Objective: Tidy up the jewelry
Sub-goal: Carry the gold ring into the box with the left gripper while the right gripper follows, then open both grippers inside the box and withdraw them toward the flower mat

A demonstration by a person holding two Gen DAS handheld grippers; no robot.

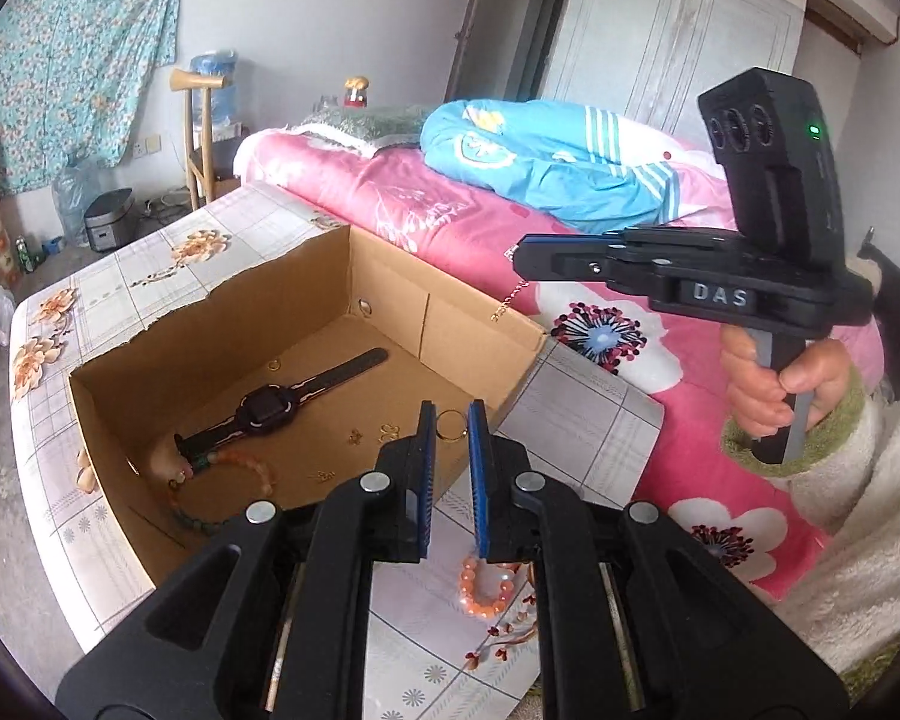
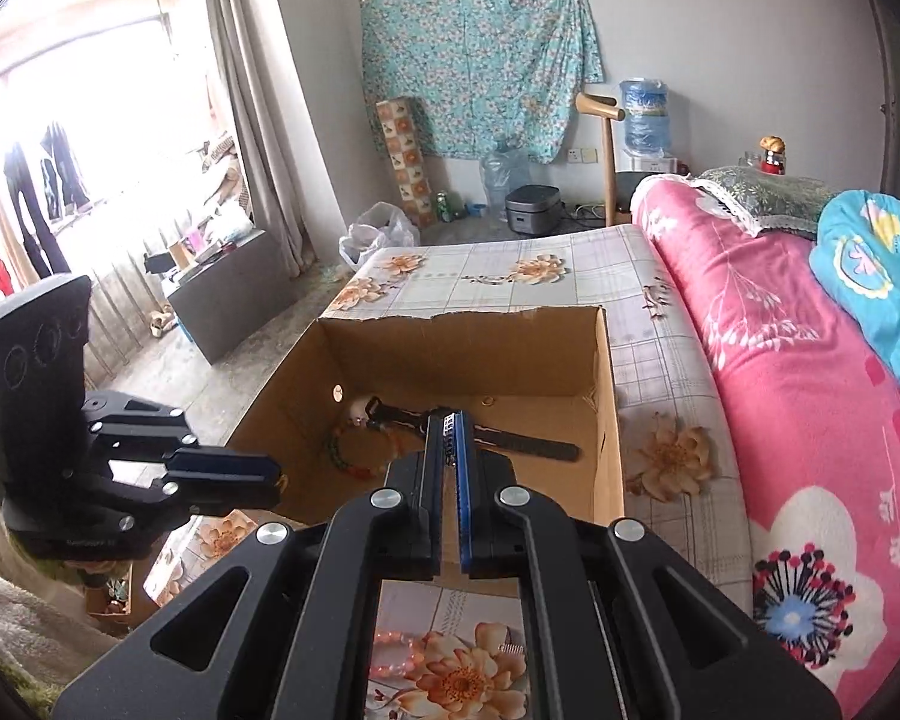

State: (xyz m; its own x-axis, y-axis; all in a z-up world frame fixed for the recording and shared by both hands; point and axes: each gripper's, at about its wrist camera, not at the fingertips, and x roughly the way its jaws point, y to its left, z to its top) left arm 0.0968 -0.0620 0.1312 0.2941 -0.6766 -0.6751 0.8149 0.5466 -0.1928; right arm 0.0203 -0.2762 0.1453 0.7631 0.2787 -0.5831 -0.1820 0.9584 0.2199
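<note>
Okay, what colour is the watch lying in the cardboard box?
Black: the watch has a black face and black strap, seen best in the left wrist view.

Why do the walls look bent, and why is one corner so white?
Left wrist view: the fisheye lens bows the door and darkens the corners. Right wrist view: daylight through the window washes out the upper left; the box stays sharp.

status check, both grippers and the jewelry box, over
Left gripper shut on thin gold ring. Right gripper shut on fine chain. Open cardboard box below holds black watch. Nothing blocking.
</note>
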